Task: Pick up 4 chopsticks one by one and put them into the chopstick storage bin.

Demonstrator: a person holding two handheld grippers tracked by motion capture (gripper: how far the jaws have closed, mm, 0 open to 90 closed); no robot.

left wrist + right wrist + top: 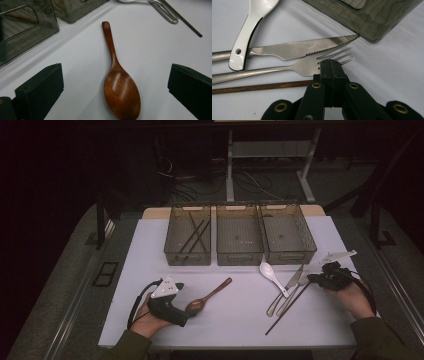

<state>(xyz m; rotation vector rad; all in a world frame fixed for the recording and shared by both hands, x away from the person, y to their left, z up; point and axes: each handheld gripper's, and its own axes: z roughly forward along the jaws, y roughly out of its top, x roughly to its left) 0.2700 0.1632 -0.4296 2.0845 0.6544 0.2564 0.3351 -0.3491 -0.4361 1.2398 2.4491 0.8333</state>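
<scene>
Two grippers: left gripper (pixel 113 85) gaping over wooden spoon (pixel 120 87) near table's front-left edge; stiff, light, take its slim handle. Right gripper (pixel 331 65) pinched together, empty, beside fork (pixel 312 65).

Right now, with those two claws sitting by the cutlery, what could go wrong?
1. The right gripper is shut over the fork, with the knife and a chopstick crowded alongside. Grabbing one may drag or scatter the others.
2. The left gripper is open around the wooden spoon. Its rounded bowl might slip out when the jaws close.
</scene>
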